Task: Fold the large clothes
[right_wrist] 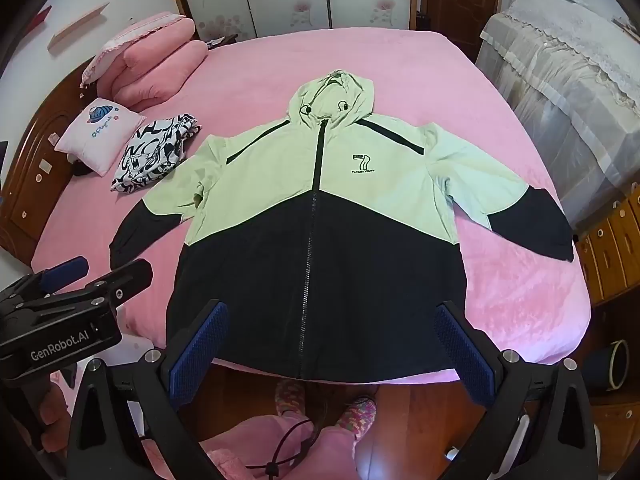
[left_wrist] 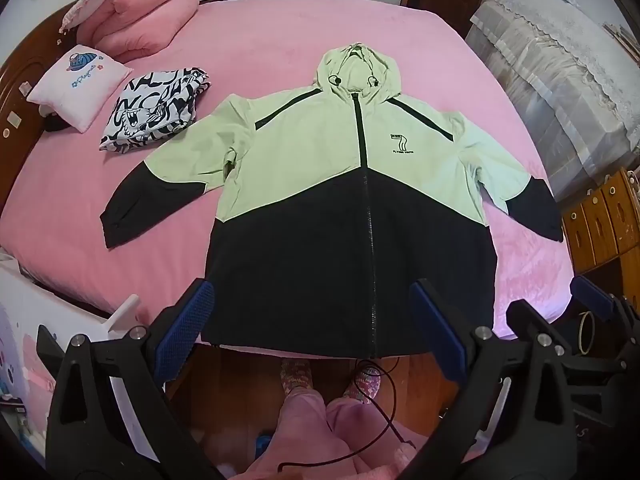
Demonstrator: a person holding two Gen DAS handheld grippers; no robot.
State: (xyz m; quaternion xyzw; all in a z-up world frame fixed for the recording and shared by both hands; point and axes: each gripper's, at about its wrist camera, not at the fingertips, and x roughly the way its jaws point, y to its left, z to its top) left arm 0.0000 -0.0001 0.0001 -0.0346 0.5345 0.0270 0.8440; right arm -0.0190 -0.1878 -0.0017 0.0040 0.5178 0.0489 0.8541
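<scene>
On the pink bed (left_wrist: 260, 60), the hooded jacket (left_wrist: 340, 184) was laid flat, unfolded, sleeves at nine and three o'clock; both hand-held grippers (left_wrist: 316, 320) (right_wrist: 332, 344) were held wide and empty, a sleeve fold judged due next.

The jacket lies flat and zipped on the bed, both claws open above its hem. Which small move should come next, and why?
Probably bring the left claw to the black cuff of the sleeve spread out beside the jacket, so that sleeve can be folded across the body first. Both sleeves still lie spread, and neither the left nor the right claw holds anything.
</scene>
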